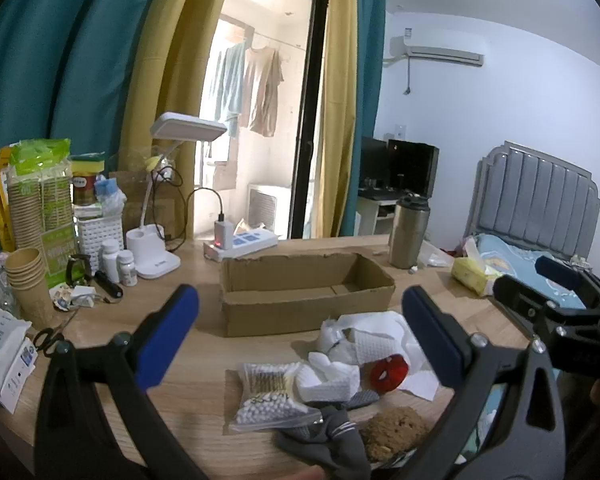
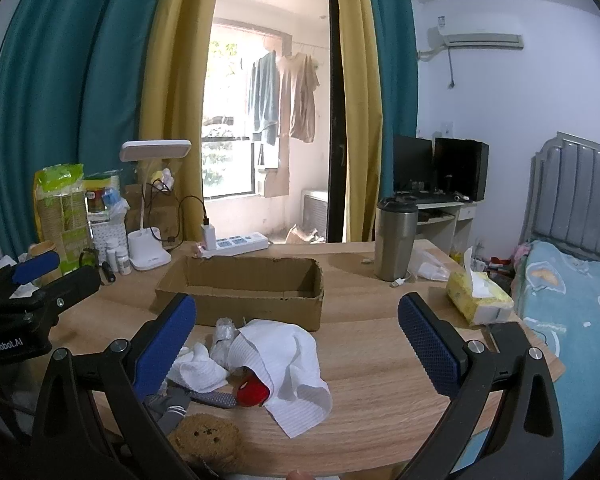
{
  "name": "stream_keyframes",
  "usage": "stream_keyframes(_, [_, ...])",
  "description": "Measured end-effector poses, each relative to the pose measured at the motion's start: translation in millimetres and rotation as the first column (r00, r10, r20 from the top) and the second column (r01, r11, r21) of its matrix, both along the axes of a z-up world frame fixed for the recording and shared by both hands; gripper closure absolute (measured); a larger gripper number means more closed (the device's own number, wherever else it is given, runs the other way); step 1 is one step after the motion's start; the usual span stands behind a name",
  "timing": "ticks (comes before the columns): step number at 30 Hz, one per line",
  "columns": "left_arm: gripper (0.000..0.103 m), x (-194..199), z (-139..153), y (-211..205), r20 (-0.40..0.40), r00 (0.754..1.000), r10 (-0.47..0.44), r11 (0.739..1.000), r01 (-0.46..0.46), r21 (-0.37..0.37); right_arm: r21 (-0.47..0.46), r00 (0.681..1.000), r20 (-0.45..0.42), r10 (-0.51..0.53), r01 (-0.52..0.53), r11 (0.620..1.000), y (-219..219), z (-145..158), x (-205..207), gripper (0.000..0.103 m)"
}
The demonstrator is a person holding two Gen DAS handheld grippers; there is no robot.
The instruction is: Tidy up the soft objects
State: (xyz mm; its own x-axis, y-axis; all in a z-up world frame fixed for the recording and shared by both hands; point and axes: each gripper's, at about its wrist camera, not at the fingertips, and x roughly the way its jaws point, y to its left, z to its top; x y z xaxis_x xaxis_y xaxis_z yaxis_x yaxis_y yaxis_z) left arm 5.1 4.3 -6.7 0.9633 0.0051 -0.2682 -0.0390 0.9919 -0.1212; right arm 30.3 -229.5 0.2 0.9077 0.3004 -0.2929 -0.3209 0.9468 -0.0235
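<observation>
A pile of soft things lies on the wooden table in front of an empty cardboard box. It holds a white cloth, a red plush, grey socks, a brown teddy and a bag of cotton swabs. My left gripper is open and empty above the pile. My right gripper is open and empty above the cloth; it also shows in the left wrist view.
A steel tumbler and a tissue pack stand at the right. A desk lamp, power strip, paper cups, bottles and scissors crowd the left. A bed borders the table's right edge.
</observation>
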Motion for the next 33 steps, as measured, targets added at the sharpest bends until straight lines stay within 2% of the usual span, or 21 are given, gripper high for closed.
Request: stream_keyframes(33, [0.001,0,0,0,-0.007,1.0,0.003,1.0,-0.003,-0.009,-0.003,1.0,-0.016,0.011,-0.011,1.0,4,-8,-7,0.0])
